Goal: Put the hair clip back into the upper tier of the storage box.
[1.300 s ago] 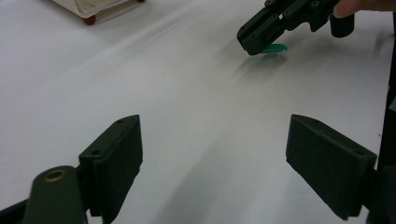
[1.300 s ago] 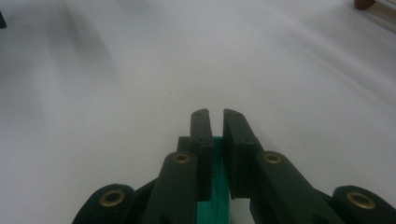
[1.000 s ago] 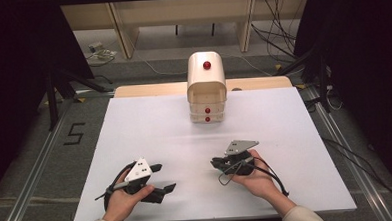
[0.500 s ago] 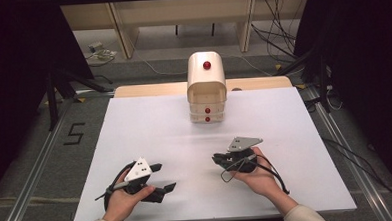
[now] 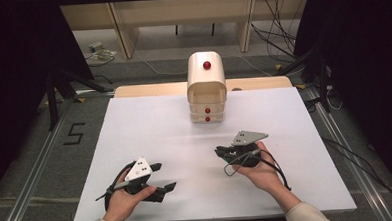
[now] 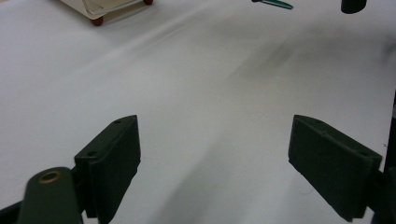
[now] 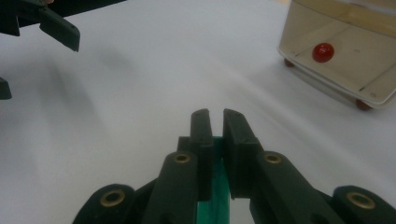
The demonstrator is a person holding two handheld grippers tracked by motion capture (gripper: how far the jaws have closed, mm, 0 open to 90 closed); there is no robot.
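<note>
Here we are at the white counter (image 5: 149,127), and the right gripper (image 7: 214,122) has its jaws pinched together on a thin green item (image 7: 212,198), a flat strip showing just below the pads; what it is exactly I cannot tell. From the high view that right gripper (image 5: 221,151) sits at about 5 o'clock on the counter, cradled in the right hand (image 5: 259,170). Over at 7 o'clock, the left gripper (image 5: 166,178) rests low with its jaws spread wide and nothing between them, bare counter showing in the gap.

Up at 12 o'clock stands the small cream drawer cabinet (image 5: 206,87) with red knobs; its top drawer looks pulled open, well apart from both grippers. In the right gripper view it sits at 2 o'clock.

My read: this is the carrying step, green item in hand. The next move calls for lifting the right gripper toward 12 o'clock, lining up over that open drawer, then easing the jaws apart.
</note>
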